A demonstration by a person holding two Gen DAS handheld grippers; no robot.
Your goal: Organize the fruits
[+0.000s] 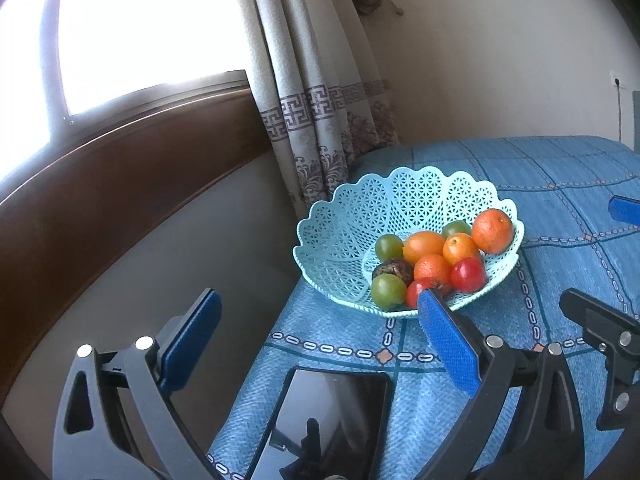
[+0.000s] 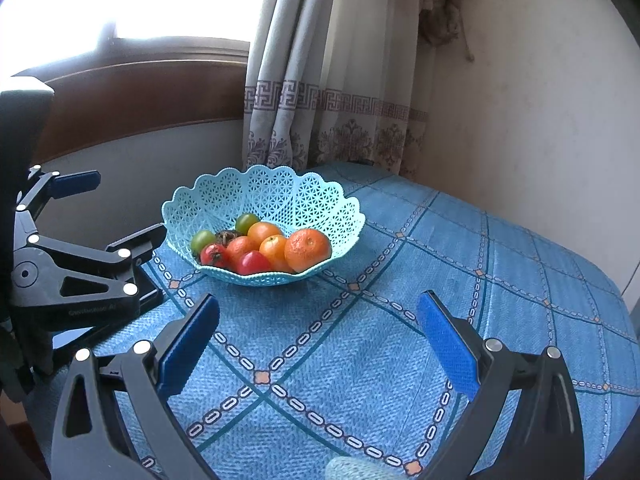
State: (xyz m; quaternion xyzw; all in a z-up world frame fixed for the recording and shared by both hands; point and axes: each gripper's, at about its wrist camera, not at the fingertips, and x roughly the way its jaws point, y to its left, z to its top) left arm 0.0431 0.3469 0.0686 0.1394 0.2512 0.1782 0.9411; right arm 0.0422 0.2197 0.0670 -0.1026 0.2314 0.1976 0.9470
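A pale blue lattice basket (image 1: pixel 340 216) (image 2: pixel 280 196) stands near the far left corner of the blue-clothed table (image 2: pixel 400 360). It holds a large orange (image 1: pixel 492 230) (image 2: pixel 307 249), smaller orange fruits (image 1: pixel 424 246), red tomatoes (image 1: pixel 468 275) (image 2: pixel 252 263), green fruits (image 1: pixel 388 291) (image 2: pixel 202 240) and one dark brown fruit (image 1: pixel 394 270). My left gripper (image 1: pixel 318 300) (image 2: pixel 108 212) is open and empty, just short of the basket's left front rim. My right gripper (image 2: pixel 318 306) (image 1: pixel 600 256) is open and empty over the cloth, in front of the basket.
A dark phone (image 1: pixel 328 420) lies on the cloth at the table's left front edge, under my left gripper. A patterned curtain (image 2: pixel 320 80) and a pale wall (image 2: pixel 520 120) stand behind the table. A wooden sill (image 1: pixel 120 184) runs at the left. The table drops off left of the basket.
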